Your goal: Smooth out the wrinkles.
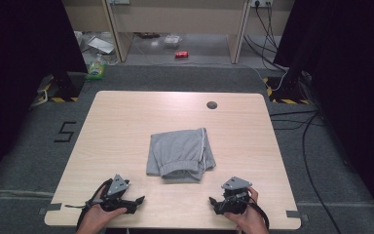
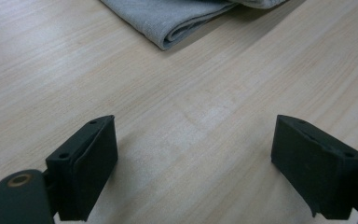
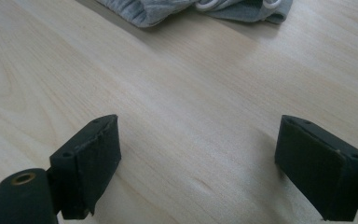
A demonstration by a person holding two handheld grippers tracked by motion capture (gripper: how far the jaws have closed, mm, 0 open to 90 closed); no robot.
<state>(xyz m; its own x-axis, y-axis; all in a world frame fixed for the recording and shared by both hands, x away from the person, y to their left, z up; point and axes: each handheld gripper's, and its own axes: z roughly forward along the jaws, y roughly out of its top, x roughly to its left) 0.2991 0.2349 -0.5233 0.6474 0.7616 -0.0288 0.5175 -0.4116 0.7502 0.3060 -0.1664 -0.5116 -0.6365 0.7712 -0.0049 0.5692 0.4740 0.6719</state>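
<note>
Two grippers sat low at the near edge of the wooden table (image 1: 126,122) when we looked. Our left gripper (image 1: 132,202) was held in the left hand (image 1: 97,217), and the right gripper (image 1: 216,203) in the right hand (image 1: 246,219). In the left gripper view, its jaws stood wide apart with nothing between them but bare wood, and the right gripper view showed its jaws just as wide and just as empty. We saw a folded grey garment (image 1: 180,155) lying flat near the middle of the table, well apart from both grippers and roughly between them, farther out. A white drawstring (image 3: 209,4) showed at its edge in the right gripper view. A small dark round spot (image 1: 212,105) marked the table near its far edge.
</note>
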